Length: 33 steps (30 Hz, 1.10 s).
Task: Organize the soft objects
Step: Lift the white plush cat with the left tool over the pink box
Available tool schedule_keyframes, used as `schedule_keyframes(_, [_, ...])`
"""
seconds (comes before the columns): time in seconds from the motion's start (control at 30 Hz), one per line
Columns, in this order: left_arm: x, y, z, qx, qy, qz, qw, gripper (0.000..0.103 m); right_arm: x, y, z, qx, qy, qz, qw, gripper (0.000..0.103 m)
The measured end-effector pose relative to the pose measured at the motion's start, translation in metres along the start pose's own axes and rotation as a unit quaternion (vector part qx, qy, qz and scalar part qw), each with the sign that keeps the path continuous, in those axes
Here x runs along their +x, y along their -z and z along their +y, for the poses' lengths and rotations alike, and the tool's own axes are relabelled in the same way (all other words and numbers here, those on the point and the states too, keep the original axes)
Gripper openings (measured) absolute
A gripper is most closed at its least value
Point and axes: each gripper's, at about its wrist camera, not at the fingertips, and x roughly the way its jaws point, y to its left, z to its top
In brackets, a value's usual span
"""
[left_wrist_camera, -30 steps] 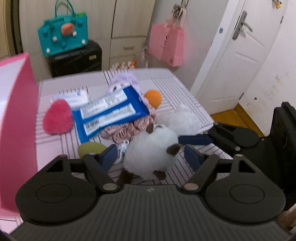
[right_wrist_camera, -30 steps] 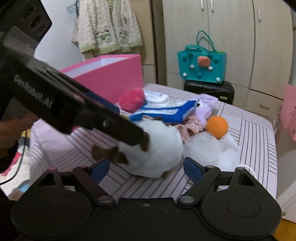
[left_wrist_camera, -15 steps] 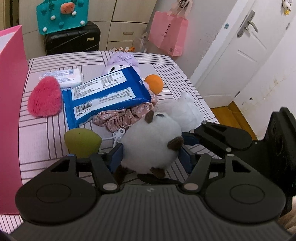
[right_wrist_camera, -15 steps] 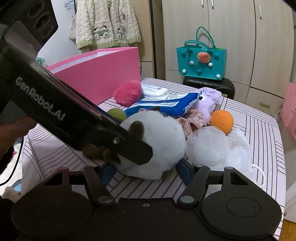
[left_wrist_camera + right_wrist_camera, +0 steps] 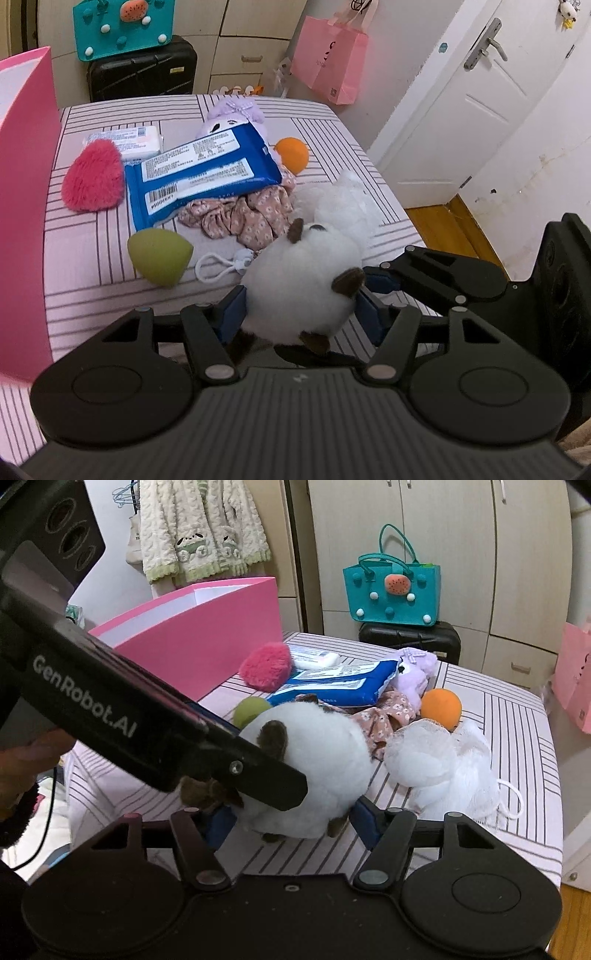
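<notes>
You have the round white plush toy with brown ears and feet (image 5: 301,286) between both tools at the near edge of the striped pink-and-white bed cover (image 5: 85,258). The left gripper (image 5: 299,314) has its blue pads pressed into the fur on both sides, partly open around the soft body. The right gripper (image 5: 291,821) stands a little wider, and its pads also touch the toy low on each side. For this step I judge that you should squeeze only until the fur gives a little, because a round soft body can slip out forward. Lift it straight up with both tools together, and keep the brown feet free of the pads. The tall pink open box (image 5: 192,642) at the far left looks like the place for it. Counted on the bed: one white plush toy, one pink fluffy heart-shaped cushion (image 5: 94,181), one olive-green egg-shaped sponge (image 5: 159,256), one blue flat pack with white labels (image 5: 203,177), one small white wipes pack (image 5: 129,138), one lilac plush doll (image 5: 232,116), one orange ball (image 5: 292,155), one floral pink cloth piece (image 5: 255,216), one white mesh bath puff (image 5: 443,768).
</notes>
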Motion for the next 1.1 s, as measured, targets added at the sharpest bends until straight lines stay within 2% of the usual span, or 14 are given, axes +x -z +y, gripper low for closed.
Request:
schedule_keyframes(0.23, [-0.015, 0.008, -0.007, 0.004, -0.005, 0.024, 0.9997, 0.061, -0.019, -0.009, 0.023, -0.028, 0.006, 0.001, 1.0, 0.07])
schedule_keyframes(0.53, [-0.045, 0.015, -0.011, 0.023, -0.006, 0.021, 0.9995, 0.061, -0.038, -0.023, 0.05, -0.055, 0.008, 0.003, 0.998, 0.07])
schedule_keyframes(0.8, [-0.093, 0.024, -0.018, 0.057, -0.024, -0.017, 0.998, 0.06, -0.058, -0.04, 0.08, -0.093, 0.015, -0.021, 0.995, 0.07])
schedule_keyframes(1.1, [-0.143, 0.024, -0.011, 0.063, -0.029, -0.056, 0.996, 0.06, -0.074, -0.072, 0.116, -0.138, 0.015, -0.038, 0.99, 0.07])
